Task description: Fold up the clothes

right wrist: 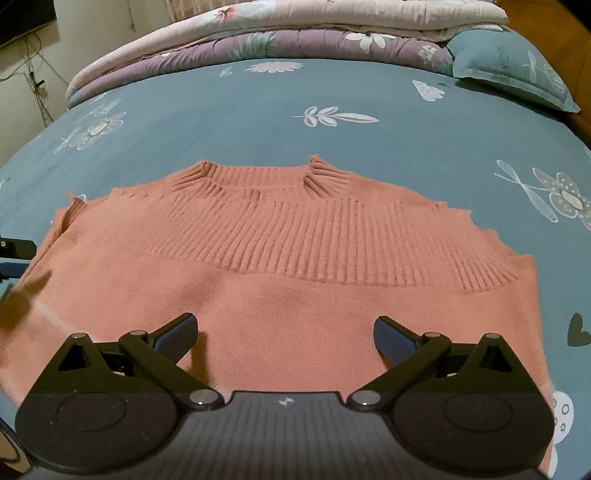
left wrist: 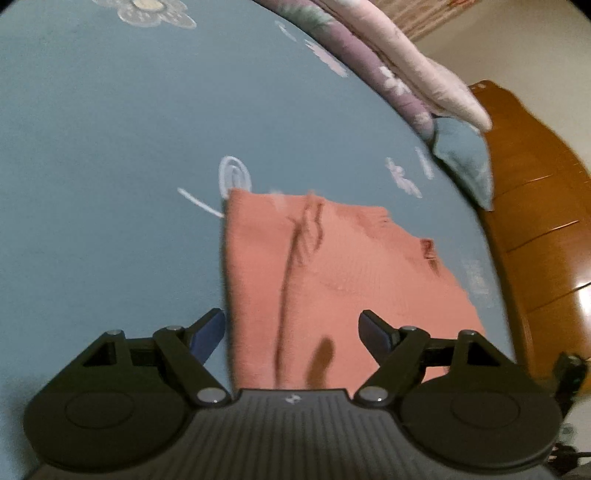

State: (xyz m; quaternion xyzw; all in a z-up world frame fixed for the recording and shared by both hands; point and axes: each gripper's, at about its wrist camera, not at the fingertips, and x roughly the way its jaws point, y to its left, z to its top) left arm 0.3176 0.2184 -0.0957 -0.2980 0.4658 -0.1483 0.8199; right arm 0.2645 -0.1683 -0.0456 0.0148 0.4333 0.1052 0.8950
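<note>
A salmon-pink knit sweater (right wrist: 295,280) lies flat on the bed, its ribbed collar (right wrist: 266,177) toward the far side. In the right wrist view my right gripper (right wrist: 286,338) hovers over the sweater's lower body, open with nothing pinched between its blue pads (right wrist: 177,334). In the left wrist view the sweater (left wrist: 332,277) is seen from its side edge. My left gripper (left wrist: 293,332) is open above that edge, one finger over the sheet and the other over the knit. A part of the left gripper (right wrist: 14,254) shows at the left border of the right wrist view.
The blue flowered bedsheet (right wrist: 258,122) surrounds the sweater. Folded purple and pink quilts (right wrist: 258,33) are stacked at the far end, with a blue pillow (right wrist: 513,66) beside them. A wooden bed frame (left wrist: 539,229) borders the mattress. Cables hang on the wall (right wrist: 33,81).
</note>
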